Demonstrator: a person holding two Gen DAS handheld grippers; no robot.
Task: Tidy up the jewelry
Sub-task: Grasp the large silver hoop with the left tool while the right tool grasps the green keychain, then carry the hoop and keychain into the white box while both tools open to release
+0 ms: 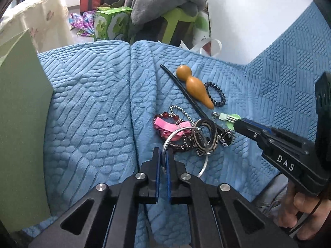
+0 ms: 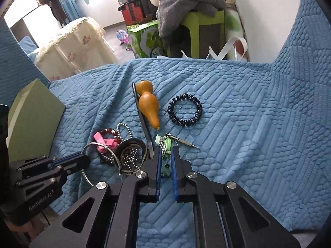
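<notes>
While your left hand-held gripper [image 1: 163, 155] sits low and level over the blue quilted blanket [image 1: 89, 107], its fingers are pinched on a big silver ring [image 1: 171, 138] that has the dark patterned bangles [image 1: 204, 138] threaded on it. The ring pokes out straight ahead of the fingertips, with the pink bow clip [image 1: 165, 128] and red bead bracelet [image 1: 169, 116] lying just past it.

Your right hand-held gripper [image 2: 165, 155] comes in from the right side, angled toward the pile, and it's clamped on a small green clip [image 2: 164, 144]. Your bare hand [image 1: 304, 212] shows on its handle in the left view only.

The right view gives you stuff the left one hides: a small metal bit [image 2: 185, 141] lying just right of the clip. Both views show the tan gourd [image 2: 148, 105] touching the black hair stick [image 2: 142, 119], with the black spiral hair tie [image 2: 184, 110] nearby on the blanket.
</notes>
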